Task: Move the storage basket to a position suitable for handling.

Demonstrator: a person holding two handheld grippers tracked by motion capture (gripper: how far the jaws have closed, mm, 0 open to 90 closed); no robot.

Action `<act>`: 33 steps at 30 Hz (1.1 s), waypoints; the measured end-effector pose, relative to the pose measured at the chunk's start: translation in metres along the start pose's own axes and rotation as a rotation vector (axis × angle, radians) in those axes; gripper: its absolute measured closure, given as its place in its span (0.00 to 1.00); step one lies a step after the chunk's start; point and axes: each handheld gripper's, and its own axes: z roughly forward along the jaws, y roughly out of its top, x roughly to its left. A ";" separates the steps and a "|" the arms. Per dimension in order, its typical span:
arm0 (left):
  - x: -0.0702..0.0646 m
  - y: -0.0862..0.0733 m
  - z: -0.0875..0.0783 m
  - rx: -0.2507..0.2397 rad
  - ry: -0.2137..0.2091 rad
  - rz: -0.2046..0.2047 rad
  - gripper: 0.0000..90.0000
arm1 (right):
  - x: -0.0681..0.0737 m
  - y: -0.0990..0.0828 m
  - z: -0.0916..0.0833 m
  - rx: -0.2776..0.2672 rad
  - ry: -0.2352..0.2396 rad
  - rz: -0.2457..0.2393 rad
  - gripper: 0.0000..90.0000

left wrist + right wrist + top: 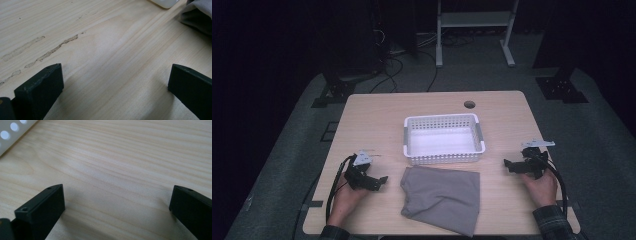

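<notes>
White basket (443, 139) beyond grey cloth (441, 197)

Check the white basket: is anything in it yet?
Empty: the white basket shows a bare floor in the high view; the grey cloth lies outside it.

We see a pale wooden table (362, 120) with a round cable hole (469, 104) near its far edge. On it sits a white perforated basket (444, 139), mid-table, and just in front of that lies a grey cloth (442, 197), crumpled, reaching the near edge. Faint scuff streaks (52, 50) mark the wood at the left.
</notes>
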 end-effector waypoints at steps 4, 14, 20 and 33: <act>0.000 0.000 0.000 0.000 0.001 0.000 0.00 | 0.000 0.000 0.000 0.000 0.002 -0.002 0.00; -0.001 0.003 0.000 -0.006 0.011 -0.040 0.05 | 0.000 0.000 0.000 -0.001 0.006 -0.006 0.00; -0.002 0.010 -0.006 -0.018 -0.013 -0.067 0.05 | 0.001 0.000 0.000 -0.001 0.008 -0.008 0.00; -0.001 0.033 -0.012 -0.044 -0.018 -0.085 0.04 | 0.001 0.000 0.000 0.000 0.009 -0.008 0.00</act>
